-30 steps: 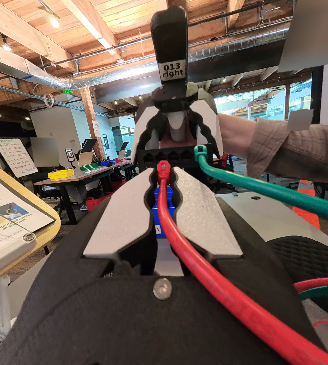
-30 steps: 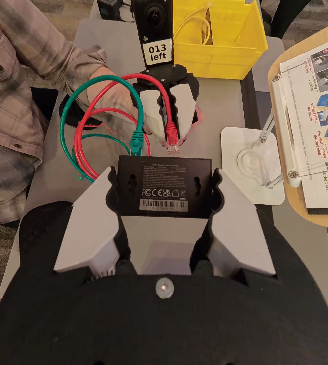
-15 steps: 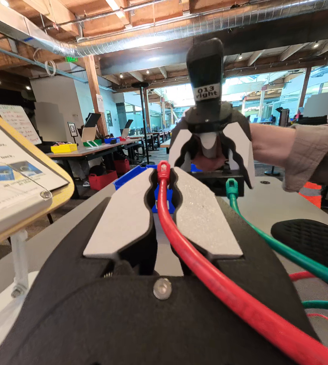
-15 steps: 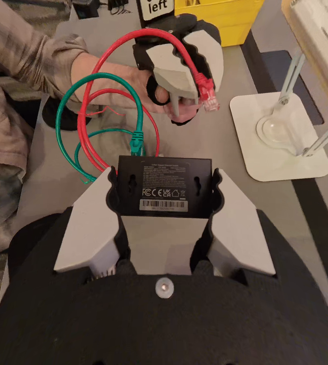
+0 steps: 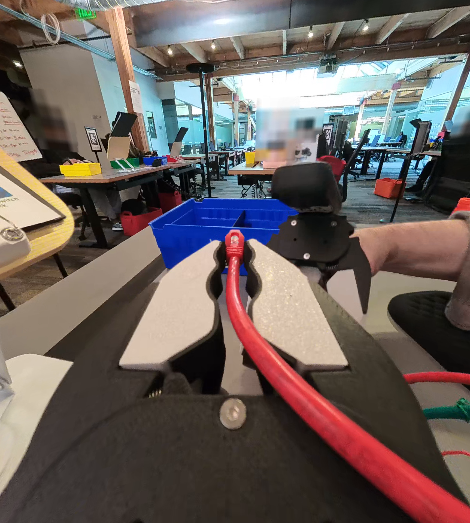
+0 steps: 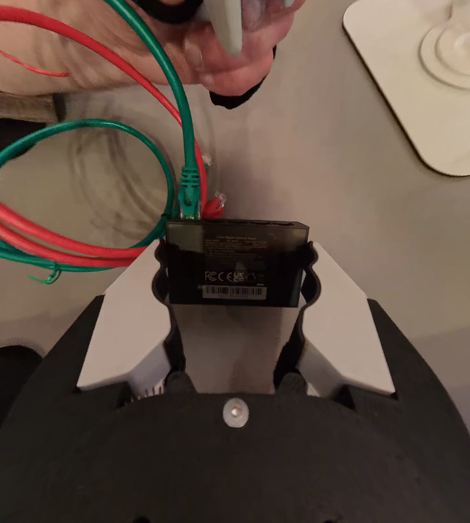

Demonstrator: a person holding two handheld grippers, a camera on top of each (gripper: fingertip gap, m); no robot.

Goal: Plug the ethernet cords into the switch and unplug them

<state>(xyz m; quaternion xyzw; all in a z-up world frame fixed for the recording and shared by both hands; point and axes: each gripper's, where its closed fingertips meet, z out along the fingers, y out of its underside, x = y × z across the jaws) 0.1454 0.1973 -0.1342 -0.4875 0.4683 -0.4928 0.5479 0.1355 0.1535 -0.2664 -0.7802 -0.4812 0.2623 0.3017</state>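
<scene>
My left gripper [image 5: 234, 250] is shut on the red ethernet cord [image 5: 284, 368] just behind its plug [image 5: 234, 240], which sticks out past the fingertips in the air. My right gripper [image 6: 235, 254] is shut on the black switch [image 6: 236, 263], held by its sides with the labelled underside up, low over the table. A green cord [image 6: 185, 99] is plugged into the switch's leftmost port by its plug [image 6: 189, 195]. A second red plug [image 6: 215, 203] lies loose beside it. The right gripper [image 5: 313, 243] shows from behind in the left wrist view; the switch is hidden there.
A blue bin [image 5: 216, 223] stands at the far table edge. A sign stand with a white base [image 6: 426, 85] is beside the switch; its board [image 5: 15, 198] shows at left. Red and green cord loops [image 6: 44, 246] lie on the grey table. A person's hand [image 6: 228, 70] is just beyond the switch. One gripper's finger ends stand about 15 cm off the other's.
The left gripper has pulled the red plug away from the switch's ports and off to one side. The right gripper has brought the switch down and forward, close to the cords and hand.
</scene>
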